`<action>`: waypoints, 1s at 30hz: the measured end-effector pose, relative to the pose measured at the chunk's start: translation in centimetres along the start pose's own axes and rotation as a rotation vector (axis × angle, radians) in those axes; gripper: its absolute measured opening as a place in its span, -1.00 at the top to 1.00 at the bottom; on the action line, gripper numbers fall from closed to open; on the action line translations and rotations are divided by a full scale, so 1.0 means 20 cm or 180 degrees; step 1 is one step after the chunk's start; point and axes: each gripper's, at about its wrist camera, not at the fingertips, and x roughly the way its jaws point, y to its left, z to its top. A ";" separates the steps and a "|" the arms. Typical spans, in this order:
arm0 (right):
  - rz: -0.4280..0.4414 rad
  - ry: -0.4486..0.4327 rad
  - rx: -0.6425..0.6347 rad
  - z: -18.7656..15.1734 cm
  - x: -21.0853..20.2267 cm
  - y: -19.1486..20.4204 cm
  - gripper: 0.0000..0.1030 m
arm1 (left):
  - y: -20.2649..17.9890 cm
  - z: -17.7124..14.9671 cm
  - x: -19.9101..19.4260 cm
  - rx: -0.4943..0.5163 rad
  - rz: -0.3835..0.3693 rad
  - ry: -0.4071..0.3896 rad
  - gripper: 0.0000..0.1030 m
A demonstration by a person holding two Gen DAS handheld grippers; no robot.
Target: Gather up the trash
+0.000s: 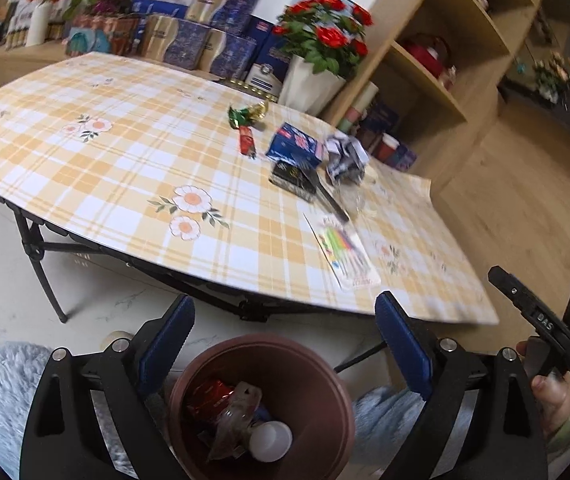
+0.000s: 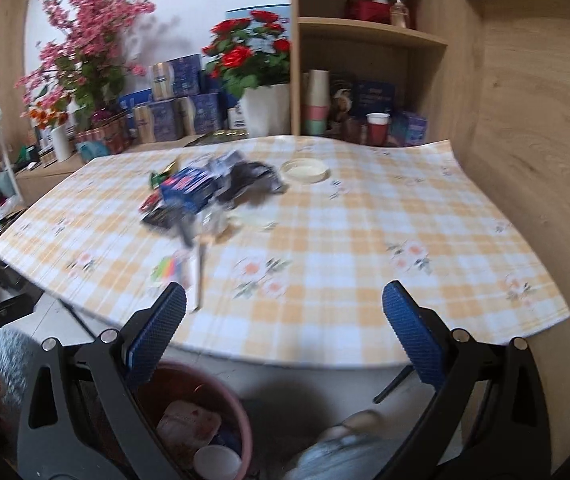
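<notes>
A brown trash bin stands on the floor below the table's near edge, holding wrappers and a white cup. My left gripper hangs open above the bin with nothing between its fingers. On the table lies a pile of trash: a blue carton, crumpled paper, a black packet, a red wrapper and a green-gold wrapper. My right gripper is open and empty before the table edge, right of the bin. The pile looks blurred there.
The table has a yellow checked cloth. A colourful flat packet and a dark stick lie near the pile, and a white dish sits behind it. Boxes, flower pots and a wooden shelf line the back. A fluffy blue slipper is on the floor.
</notes>
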 end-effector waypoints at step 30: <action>0.0041 0.0934 0.0363 0.85 1.87 -0.22 -0.89 | 0.17 0.60 0.39 0.0028 0.0336 -0.0073 -0.77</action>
